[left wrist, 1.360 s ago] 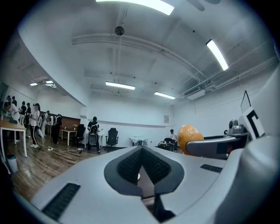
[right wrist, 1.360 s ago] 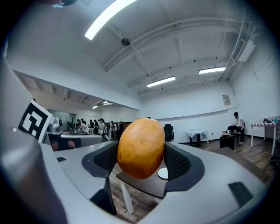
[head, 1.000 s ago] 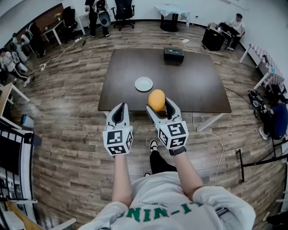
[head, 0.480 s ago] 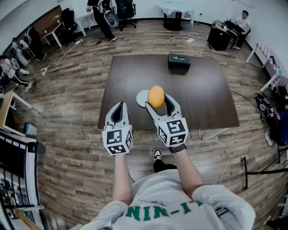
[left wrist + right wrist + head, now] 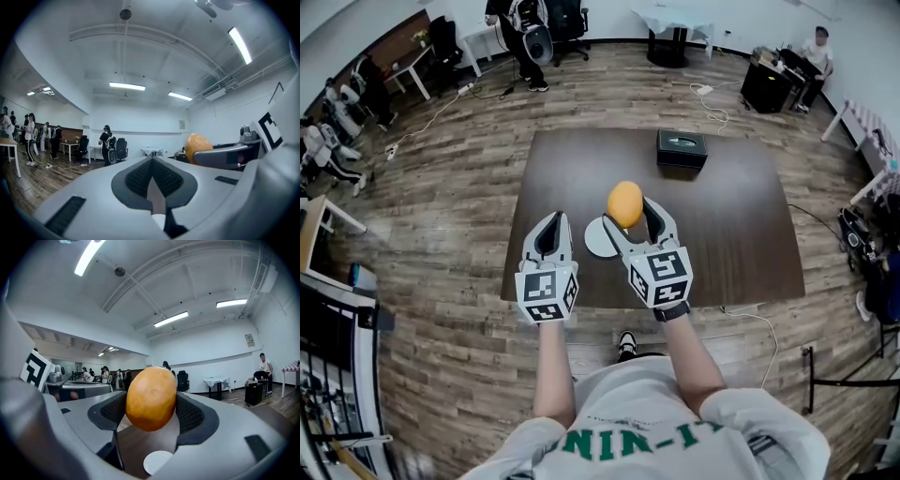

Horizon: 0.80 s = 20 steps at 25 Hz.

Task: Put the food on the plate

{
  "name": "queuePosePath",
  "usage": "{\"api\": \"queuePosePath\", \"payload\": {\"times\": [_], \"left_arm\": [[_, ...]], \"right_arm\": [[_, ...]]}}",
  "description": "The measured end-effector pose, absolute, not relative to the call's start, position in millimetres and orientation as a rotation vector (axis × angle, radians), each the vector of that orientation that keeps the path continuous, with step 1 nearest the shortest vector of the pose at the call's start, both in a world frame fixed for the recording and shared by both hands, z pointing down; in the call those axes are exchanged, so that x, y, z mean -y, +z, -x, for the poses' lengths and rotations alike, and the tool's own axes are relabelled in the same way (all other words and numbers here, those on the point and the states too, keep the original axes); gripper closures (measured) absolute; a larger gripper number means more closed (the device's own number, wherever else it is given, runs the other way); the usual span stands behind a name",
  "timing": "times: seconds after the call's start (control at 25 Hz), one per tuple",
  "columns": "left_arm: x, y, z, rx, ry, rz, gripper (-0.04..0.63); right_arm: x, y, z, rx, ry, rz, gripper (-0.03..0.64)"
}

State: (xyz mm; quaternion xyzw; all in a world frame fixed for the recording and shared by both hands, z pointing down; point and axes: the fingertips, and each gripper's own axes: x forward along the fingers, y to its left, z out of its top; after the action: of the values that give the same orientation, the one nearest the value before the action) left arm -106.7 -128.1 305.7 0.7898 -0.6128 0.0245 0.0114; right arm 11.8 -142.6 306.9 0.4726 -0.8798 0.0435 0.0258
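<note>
The right hand-held gripper [image 5: 629,214] pinches the orange food [image 5: 624,202] between its jaws, near the plate [image 5: 593,240].

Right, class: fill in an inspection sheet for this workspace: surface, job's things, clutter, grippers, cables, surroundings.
Surface: dark table, mostly bare.
Job's things: orange food held above the table; white plate, visible part empty.
Clutter: black box near the far edge.
Grippers: right gripper shut on the food; left gripper shut, empty.
Cables: white cable on the floor beside the table.
Surroundings: wooden floor, people at desks.
</note>
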Motion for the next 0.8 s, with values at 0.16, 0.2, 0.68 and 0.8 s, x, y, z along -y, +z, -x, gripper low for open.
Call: {"api": "queuePosePath", "payload": {"times": [0.16,0.2,0.68,0.8], "left_arm": [[164,314,98,1.93,0.076,-2.452,0.583],[172,317,95,1.93,0.079,-2.456,0.583],[246,362,114,1.906,0.145,-2.455,0.583],[259,380,114,1.874,0.18,-2.46,0.583]], "right_arm": [[175,316,-15,2.718,0.132,-1.415,0.279],[181,319,-17,2.727,0.14,-1.405,0.281],[252,364,-9,2.664,0.284,-1.434,0.279],[264,380,-9,2.636,0.312,-1.451,0.279]]}}
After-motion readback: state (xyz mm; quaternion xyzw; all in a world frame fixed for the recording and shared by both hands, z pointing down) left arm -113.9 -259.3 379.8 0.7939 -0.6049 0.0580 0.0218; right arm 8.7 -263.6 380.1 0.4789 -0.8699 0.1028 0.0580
